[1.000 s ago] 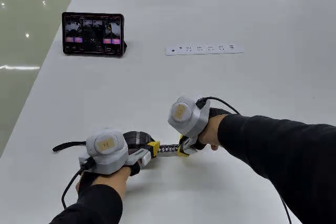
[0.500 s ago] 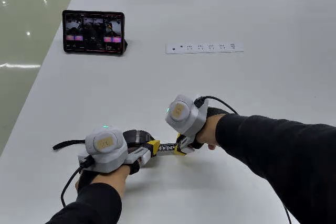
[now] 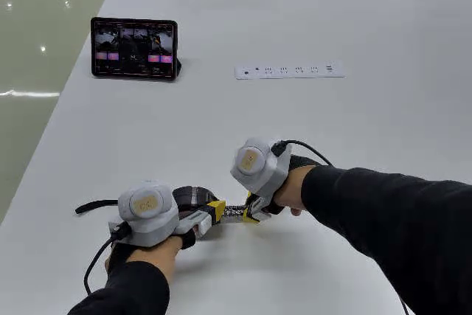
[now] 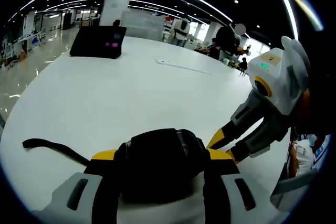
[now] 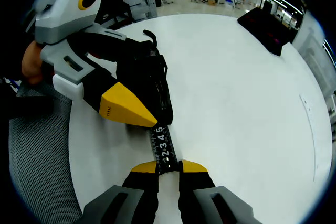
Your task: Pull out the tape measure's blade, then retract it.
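White table [image 3: 383, 116], glossy floor [image 3: 29, 57], tape measure [image 3: 192, 196]

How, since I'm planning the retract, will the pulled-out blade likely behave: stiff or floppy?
Probably stiff: the short blade runs straight from the case to the right gripper, without sagging. With little pulled out, snap-back should be mild.

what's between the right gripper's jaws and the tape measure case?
A short run of blade, marked 2 to 5, from case to right gripper; seen in the right gripper view.
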The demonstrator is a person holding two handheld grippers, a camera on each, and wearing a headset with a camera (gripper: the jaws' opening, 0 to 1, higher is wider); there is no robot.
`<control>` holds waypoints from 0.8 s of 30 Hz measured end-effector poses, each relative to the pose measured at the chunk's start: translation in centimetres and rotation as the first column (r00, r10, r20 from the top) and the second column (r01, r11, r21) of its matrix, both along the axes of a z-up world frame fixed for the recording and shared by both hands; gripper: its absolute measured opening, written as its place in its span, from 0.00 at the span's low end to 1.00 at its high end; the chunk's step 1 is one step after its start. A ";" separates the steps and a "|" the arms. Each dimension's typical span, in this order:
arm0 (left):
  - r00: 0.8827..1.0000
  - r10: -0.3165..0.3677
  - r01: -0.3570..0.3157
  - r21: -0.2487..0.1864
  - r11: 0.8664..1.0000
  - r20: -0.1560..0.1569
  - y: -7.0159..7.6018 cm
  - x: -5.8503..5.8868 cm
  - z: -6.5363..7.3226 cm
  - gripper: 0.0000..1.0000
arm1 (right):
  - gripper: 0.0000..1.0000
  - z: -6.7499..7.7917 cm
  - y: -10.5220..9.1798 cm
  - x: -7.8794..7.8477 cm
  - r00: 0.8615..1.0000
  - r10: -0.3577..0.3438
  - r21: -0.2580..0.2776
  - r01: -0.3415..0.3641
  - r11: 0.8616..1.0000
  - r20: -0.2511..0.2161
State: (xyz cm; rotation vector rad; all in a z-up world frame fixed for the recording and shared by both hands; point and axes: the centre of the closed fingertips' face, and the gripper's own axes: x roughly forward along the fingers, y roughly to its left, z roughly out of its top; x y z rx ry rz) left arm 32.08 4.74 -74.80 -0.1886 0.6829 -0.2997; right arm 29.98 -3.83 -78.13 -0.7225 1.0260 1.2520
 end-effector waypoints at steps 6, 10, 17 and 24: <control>1.000 -0.006 0.006 -0.013 1.000 0.000 0.0 0.0 0.1 0.60 | 0.10 0.0 0.0 0.0 1.000 0.005 0.002 -0.005 1.000 -0.002; 1.000 -0.007 0.007 -0.014 1.000 0.000 0.0 0.0 0.1 0.60 | 0.10 0.0 0.0 -0.1 1.000 0.005 0.002 -0.005 1.000 -0.005; 1.000 -0.015 0.015 -0.001 1.000 0.006 -0.1 -0.1 0.1 0.60 | 0.10 0.1 0.2 -0.1 1.000 0.007 -0.014 -0.007 1.000 -0.008; 1.000 -0.014 0.014 -0.005 1.000 0.003 0.0 0.0 0.1 0.60 | 0.10 0.1 0.2 0.0 1.000 0.008 -0.019 -0.008 1.000 -0.012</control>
